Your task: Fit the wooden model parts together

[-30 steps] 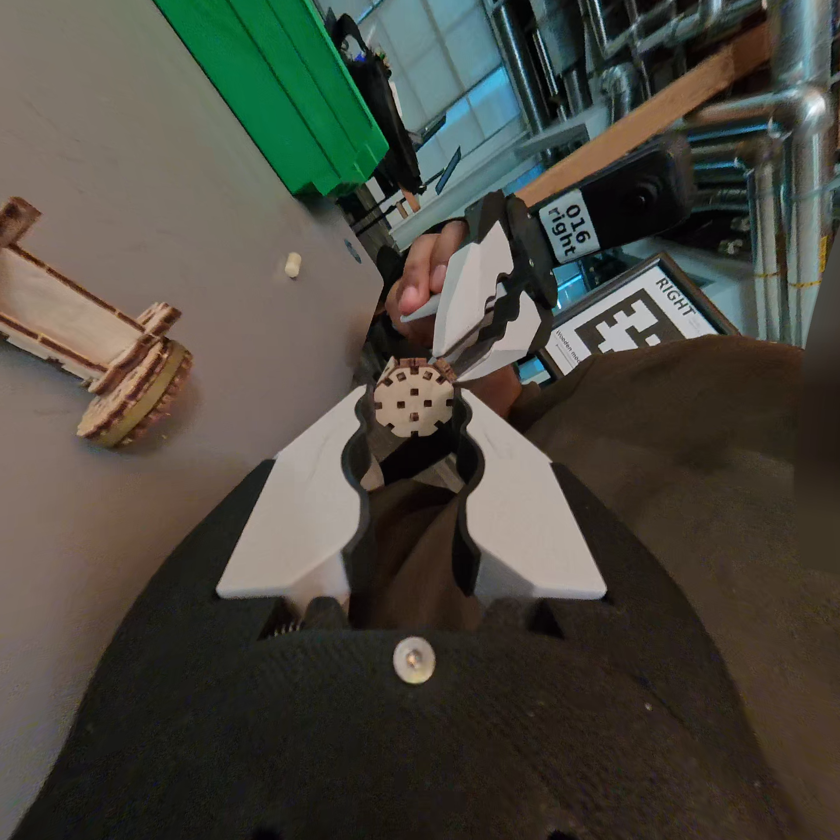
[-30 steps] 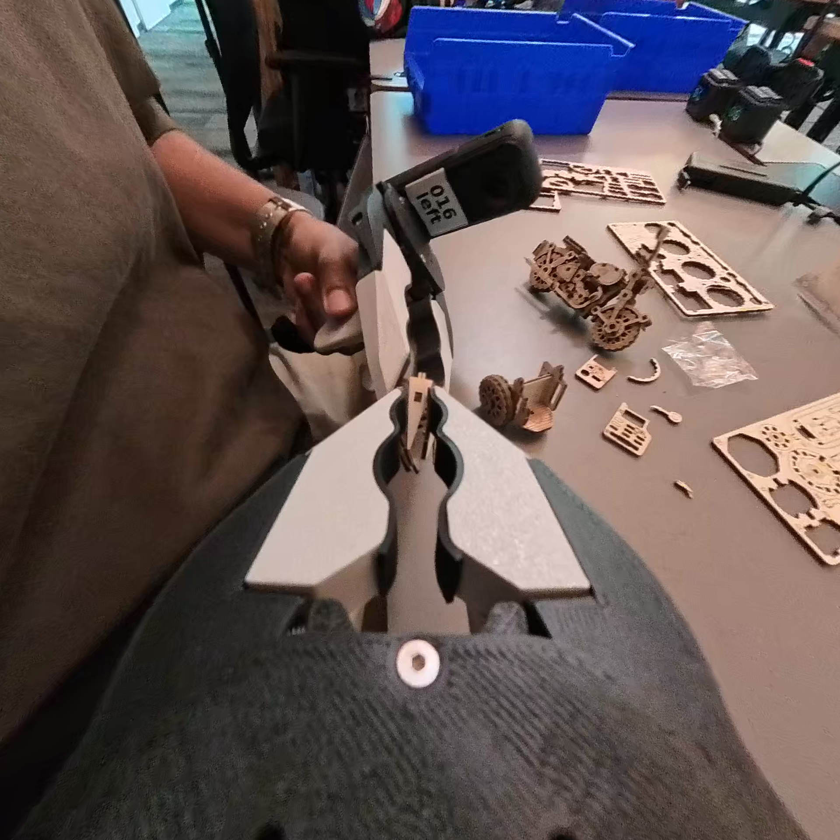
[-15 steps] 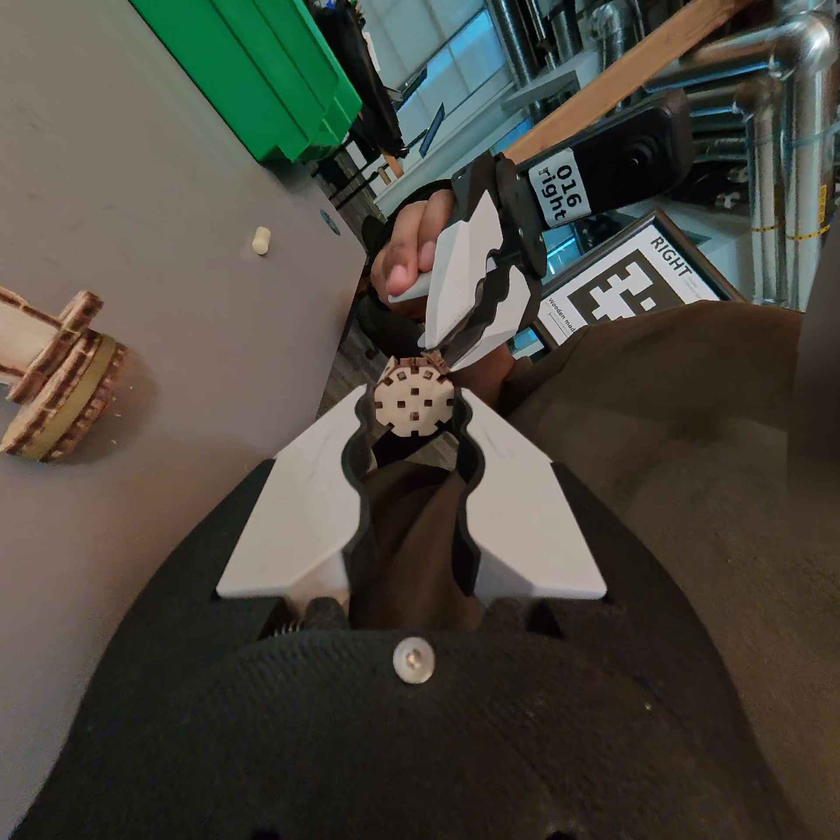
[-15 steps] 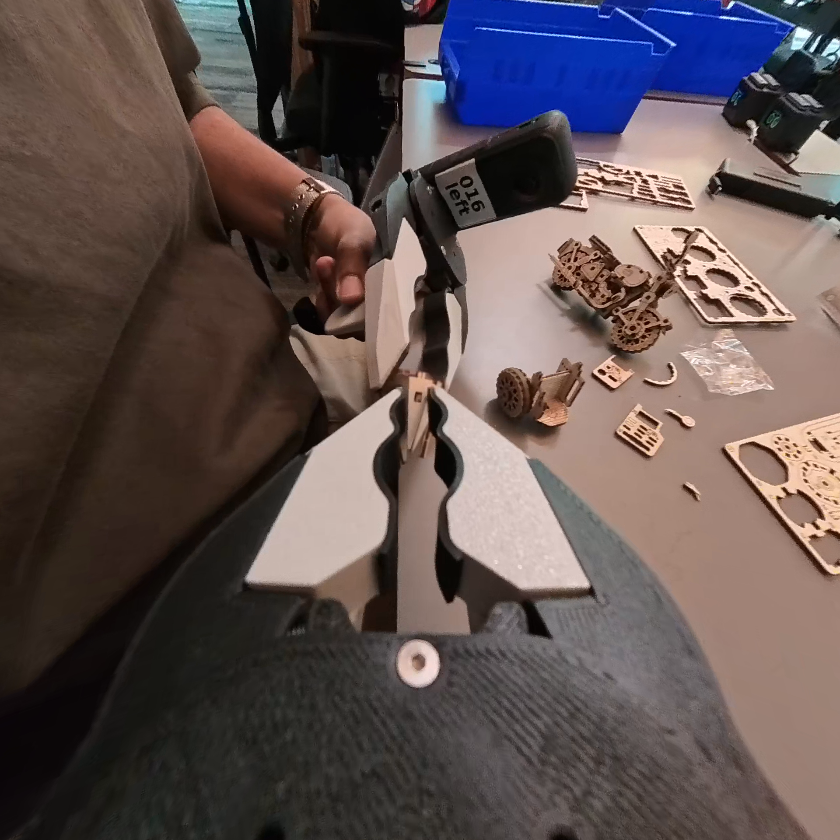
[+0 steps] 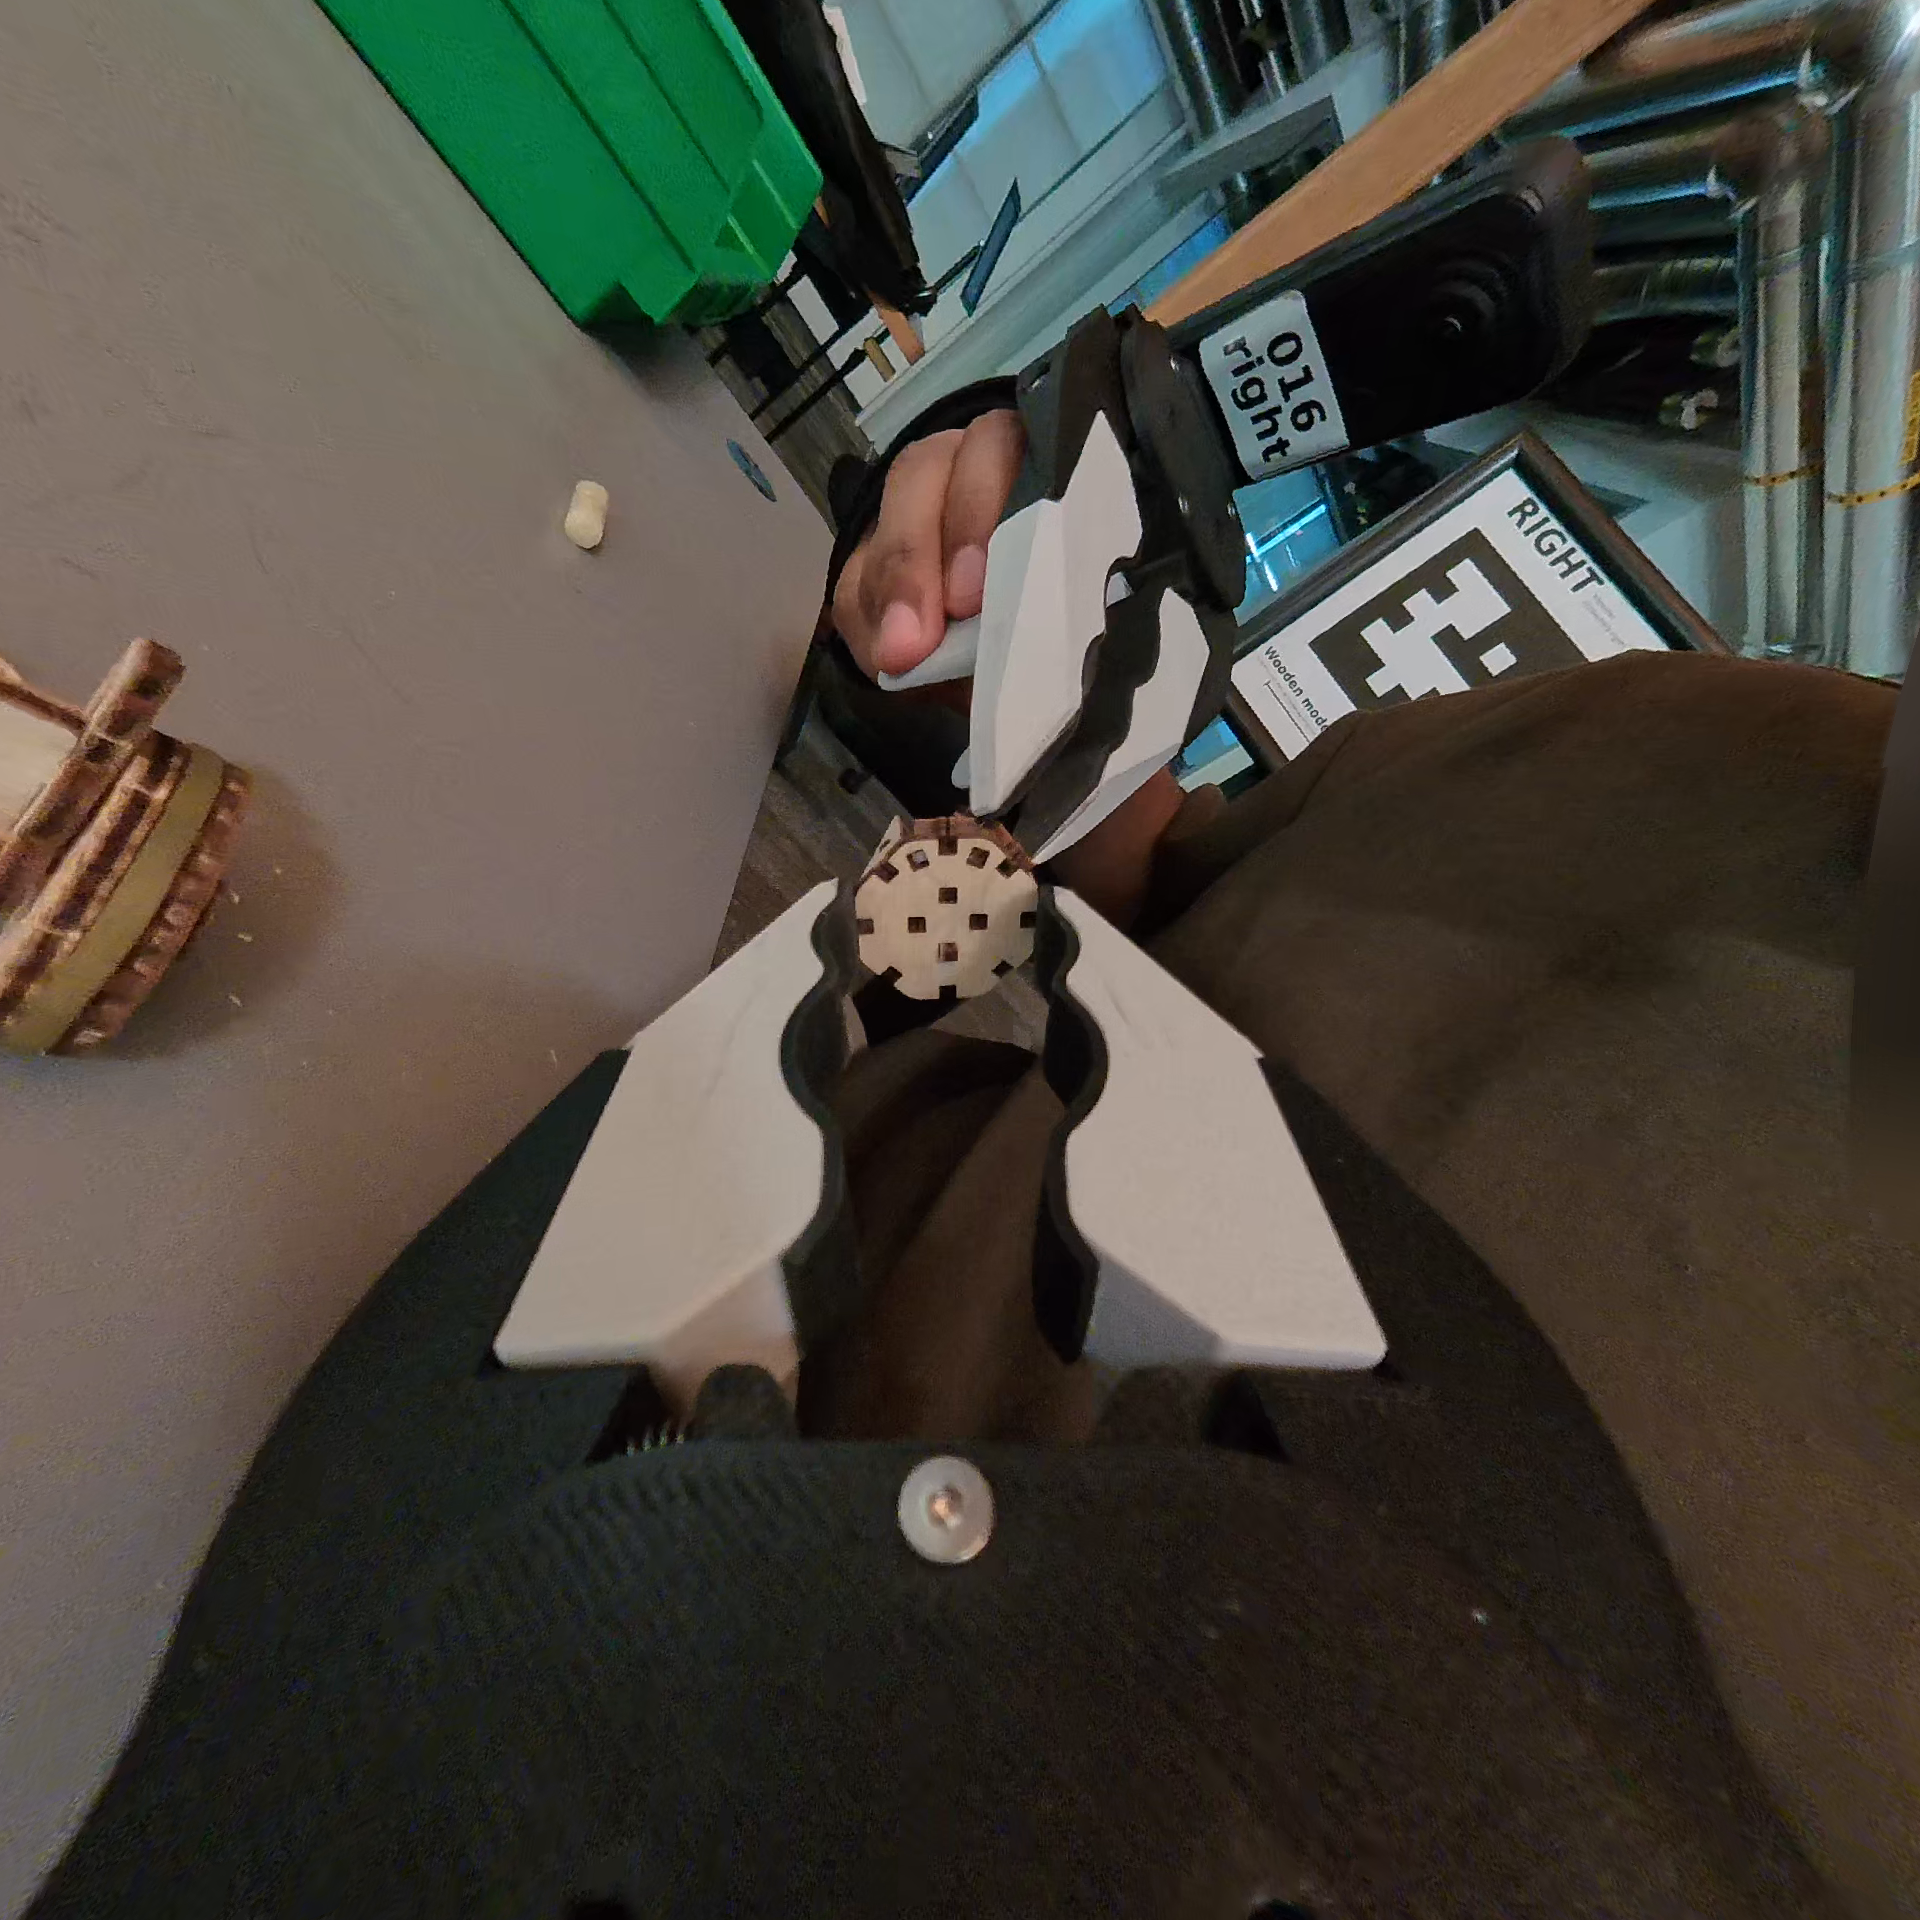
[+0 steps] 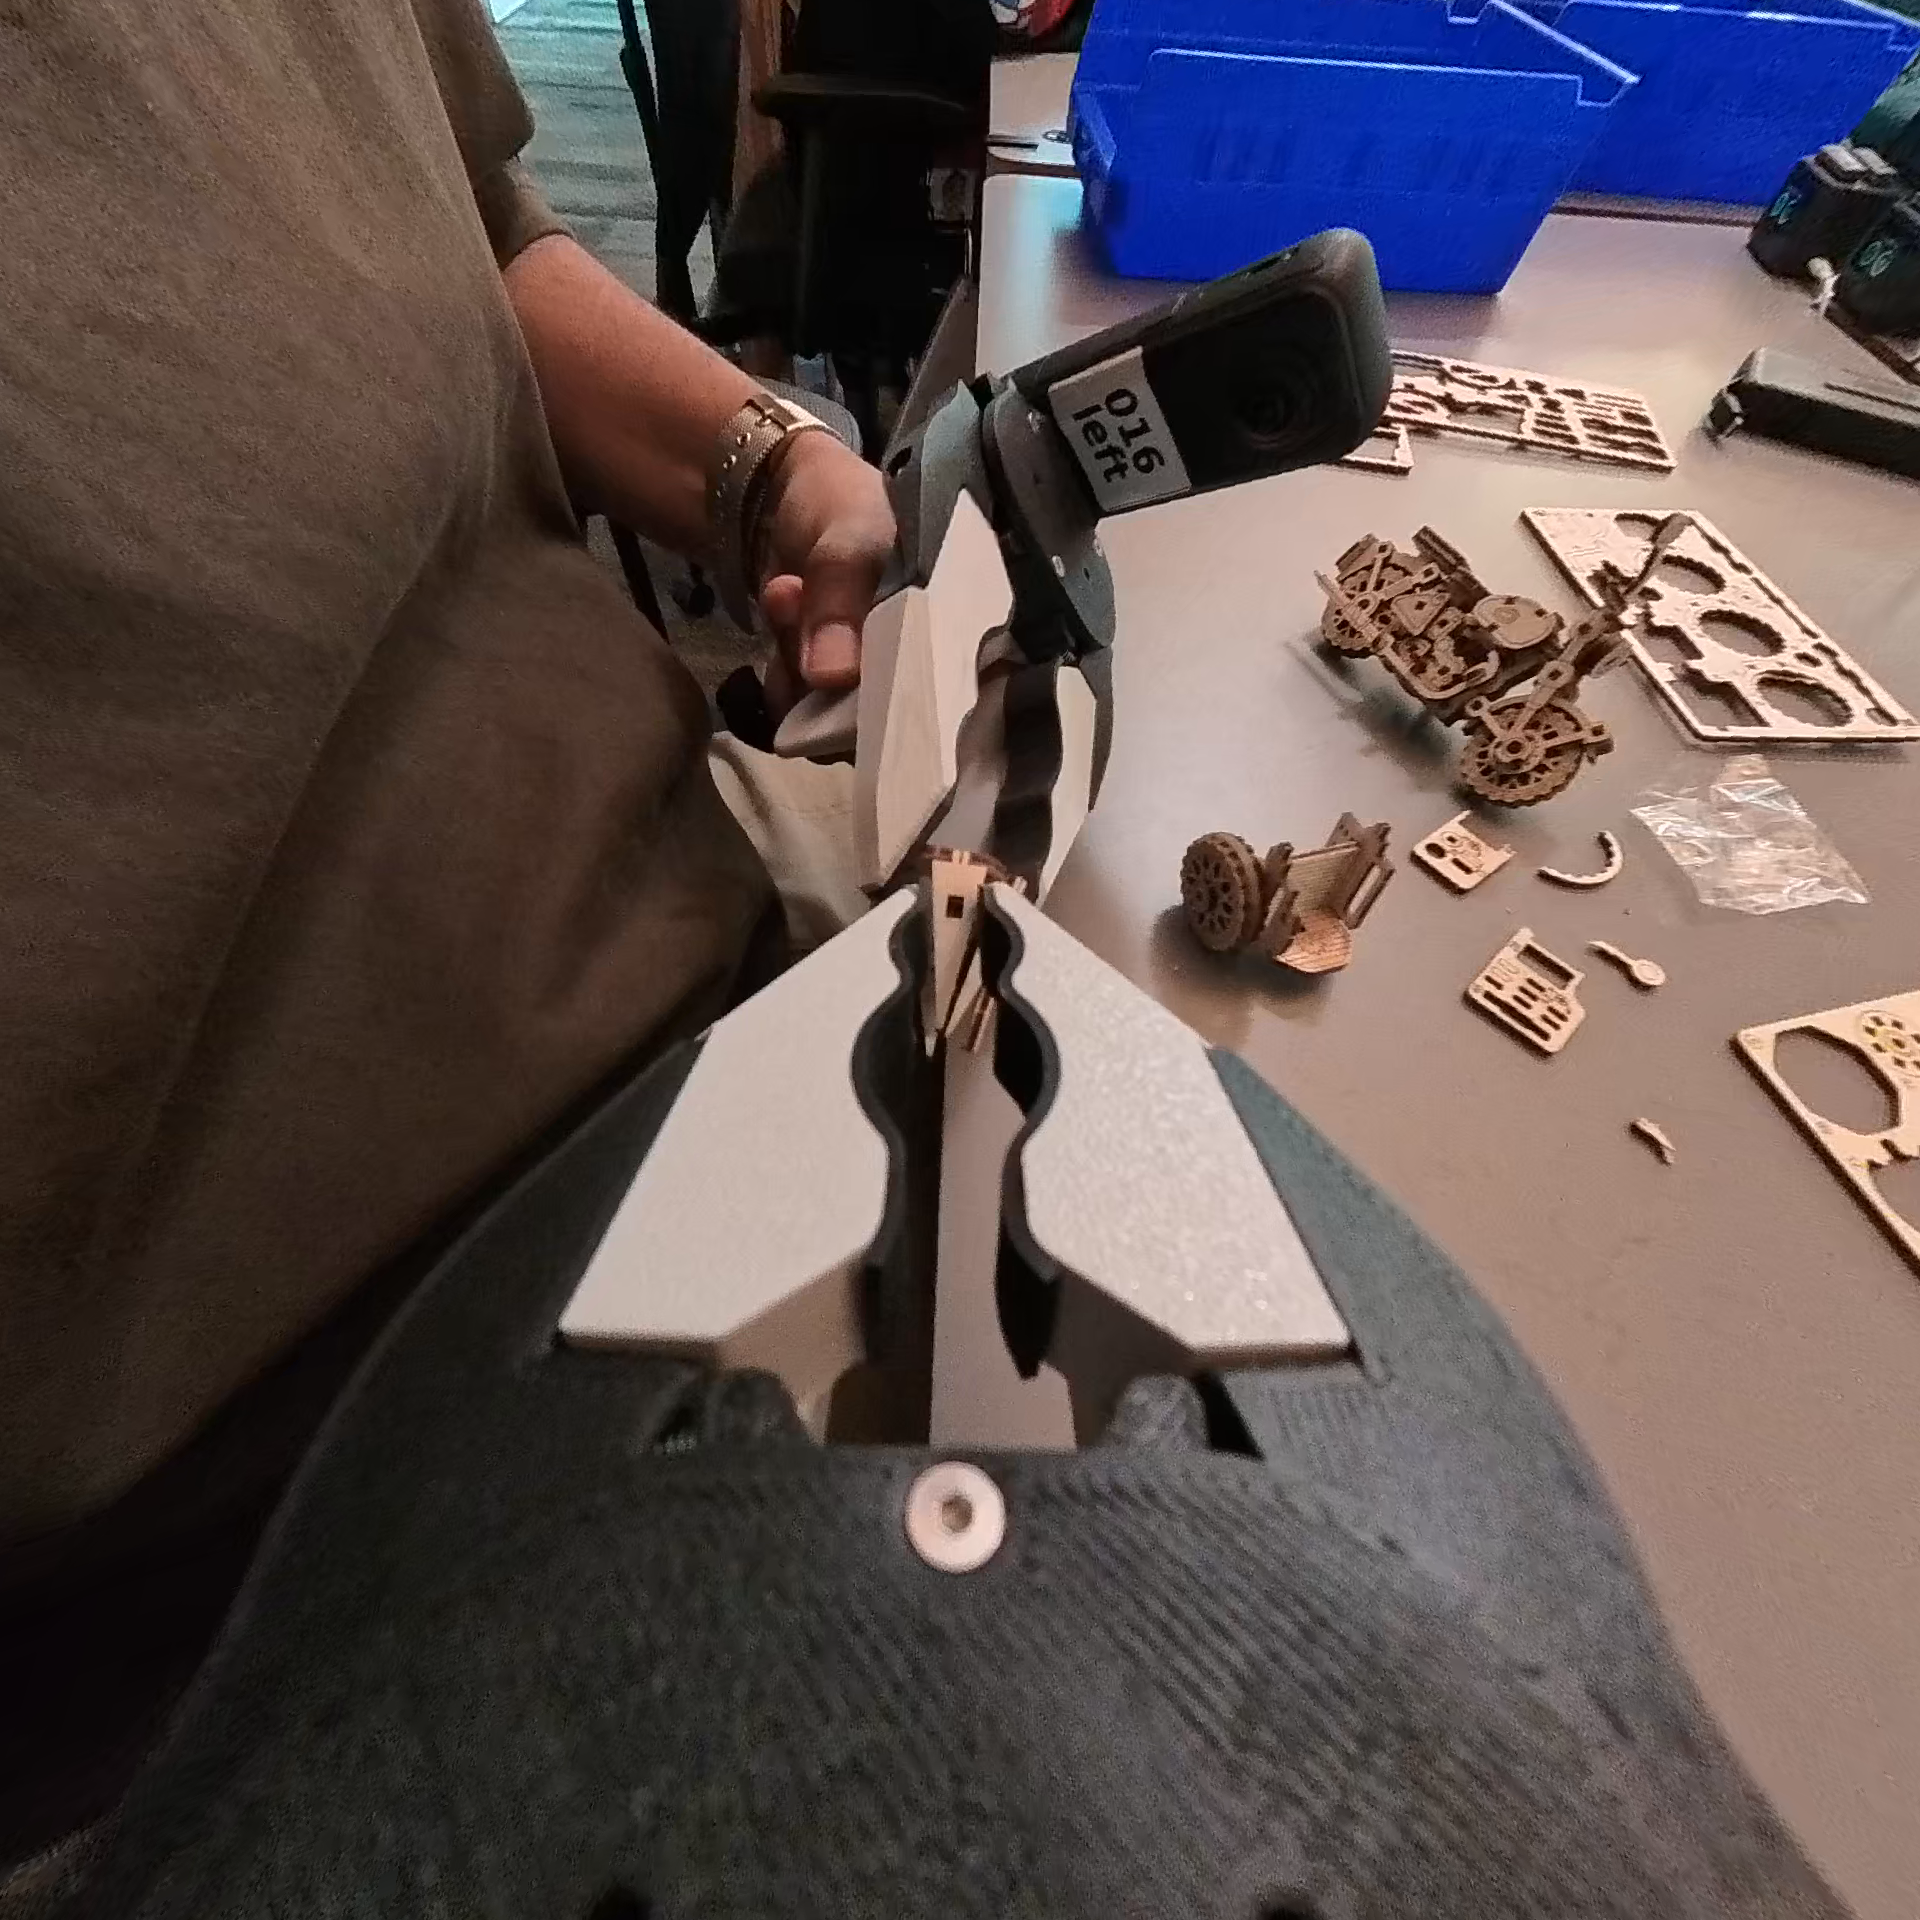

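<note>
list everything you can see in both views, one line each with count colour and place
round slotted wooden part: 1, pale wood, between the left gripper's fingertips
thin wooden part: 1, pale wood, between the right gripper's fingertips
wooden motorbike model: 1, brown, on the table
wheel sub-assembly: 1, brown, on the table near its edge
cut-out wooden sheets: at least 3, tan, far and right side of the table
small loose wooden pieces: several, tan, right of the wheel sub-assembly
plastic bag: 1, clear, right of the motorbike
bins: 2, blue, far end
bins: green, stacked, count unclear
table: 1, grey
left gripper: white and black, shut
right gripper: white and black, shut
</note>
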